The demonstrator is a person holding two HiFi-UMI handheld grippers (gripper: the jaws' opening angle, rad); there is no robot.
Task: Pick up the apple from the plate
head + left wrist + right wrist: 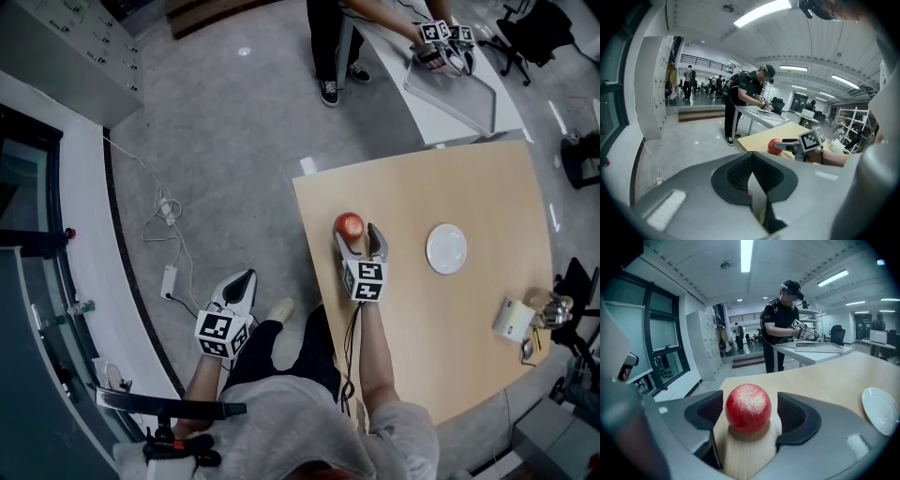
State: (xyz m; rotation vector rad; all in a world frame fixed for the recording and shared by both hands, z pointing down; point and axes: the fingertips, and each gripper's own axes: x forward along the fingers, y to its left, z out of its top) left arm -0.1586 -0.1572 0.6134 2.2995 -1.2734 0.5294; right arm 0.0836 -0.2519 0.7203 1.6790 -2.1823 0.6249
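Red, with a pale speckled patch on its crown, the apple (748, 408) sits on the bare wooden table (450, 178) near the left edge. It is not on the white plate (446, 248), which lies empty well off to its right. The right gripper (358, 238) is low over the table with its jaws spread either side of the fruit. In the right gripper view the left pad is just beside the skin, perhaps brushing it, while a sliver of wood shows between the apple and the right pad, so the fruit is bracketed but not clamped. The left gripper (242, 279) hangs off the table above the grey floor, its jaws pressed together with nothing between them. The apple looks firm, round and smooth, probably of modest weight. It should bear a steady squeeze, though a hard one could bruise it. Its curved, waxy skin may let it roll or squirt forward if pinched off centre. The best hold is likely across its widest part at mid-height, pads on opposite sides and the fruit seated well back between them
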